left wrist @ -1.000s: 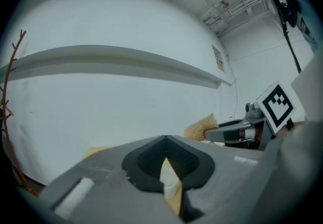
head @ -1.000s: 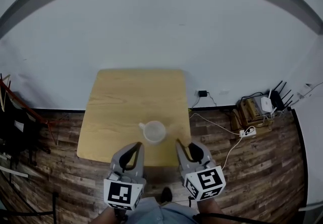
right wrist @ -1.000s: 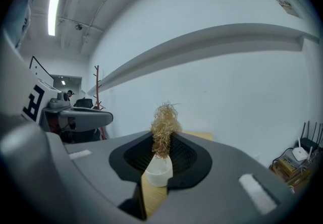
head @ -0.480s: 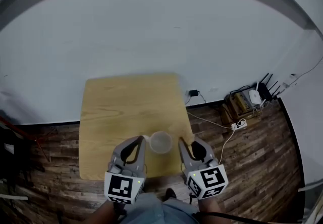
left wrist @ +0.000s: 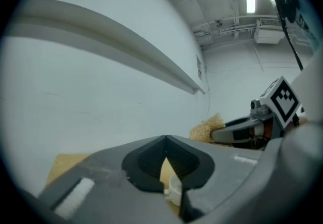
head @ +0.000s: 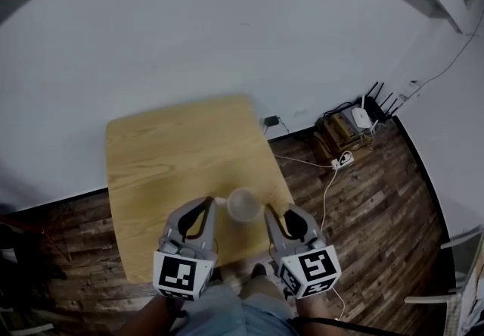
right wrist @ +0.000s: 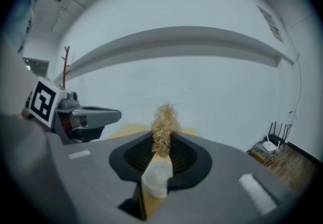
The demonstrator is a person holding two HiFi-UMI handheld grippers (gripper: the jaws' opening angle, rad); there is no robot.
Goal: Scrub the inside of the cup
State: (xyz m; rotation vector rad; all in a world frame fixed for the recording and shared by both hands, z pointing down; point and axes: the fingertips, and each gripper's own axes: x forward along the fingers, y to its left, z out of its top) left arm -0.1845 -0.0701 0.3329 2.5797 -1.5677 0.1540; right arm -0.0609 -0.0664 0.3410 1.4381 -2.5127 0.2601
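The right gripper (right wrist: 161,143) pinches a straw-coloured fibrous scrubber (right wrist: 165,117) between its jaws. The left gripper (left wrist: 165,140) is pressed together on nothing. Between their tips the white cup (head: 243,204) stands on the wooden table (head: 166,153), toward its near right edge.

wall (head: 227,24) white | floor (head: 363,198) dark wood planks | table (head: 166,153) light wood
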